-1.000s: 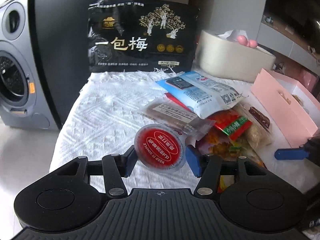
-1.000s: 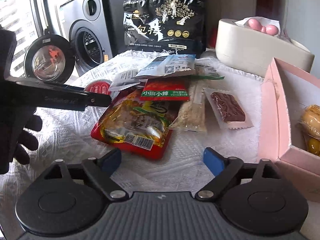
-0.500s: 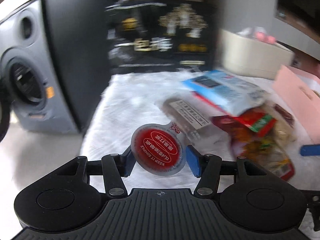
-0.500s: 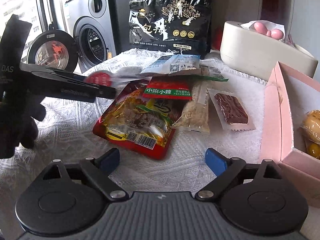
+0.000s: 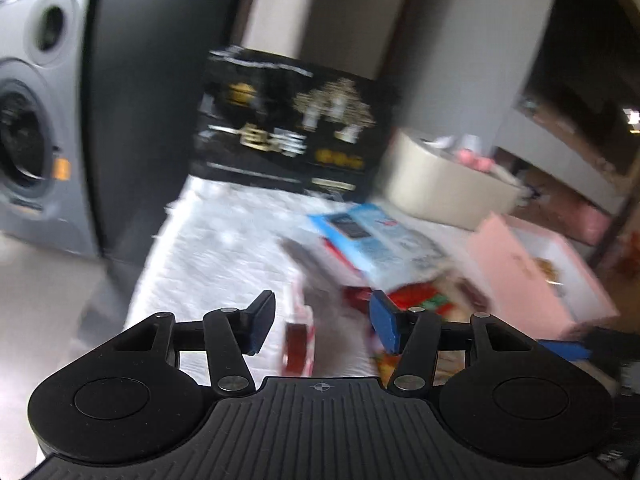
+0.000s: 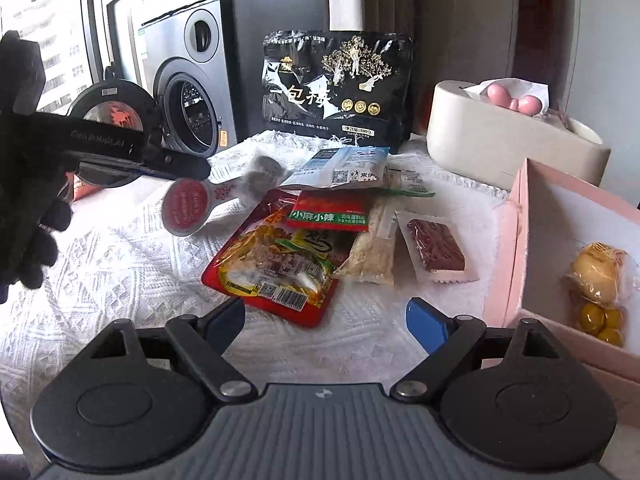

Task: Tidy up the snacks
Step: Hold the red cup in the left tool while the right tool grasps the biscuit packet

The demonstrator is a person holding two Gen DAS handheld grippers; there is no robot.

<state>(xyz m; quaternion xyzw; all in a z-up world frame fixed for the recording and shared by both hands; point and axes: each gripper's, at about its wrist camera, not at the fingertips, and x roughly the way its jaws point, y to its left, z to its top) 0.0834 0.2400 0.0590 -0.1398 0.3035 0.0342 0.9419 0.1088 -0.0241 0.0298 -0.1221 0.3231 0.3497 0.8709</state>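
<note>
Between my left gripper's (image 5: pixel 322 326) spread fingers the red-lidded sauce cup (image 5: pixel 298 338) shows blurred and edge-on, and I cannot tell if a pad touches it; from the right wrist view it hangs just under those fingers, above the white cloth (image 6: pixel 120 264) at the left. My right gripper (image 6: pixel 325 322) is wide and holds nothing, near the big red snack bag (image 6: pixel 276 264). At the right the pink box (image 6: pixel 520 248) already holds a yellow snack (image 6: pixel 596 268).

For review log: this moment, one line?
left tongs: open | round red-lidded plastic cup: loose between them, blurred | right tongs: open, empty
</note>
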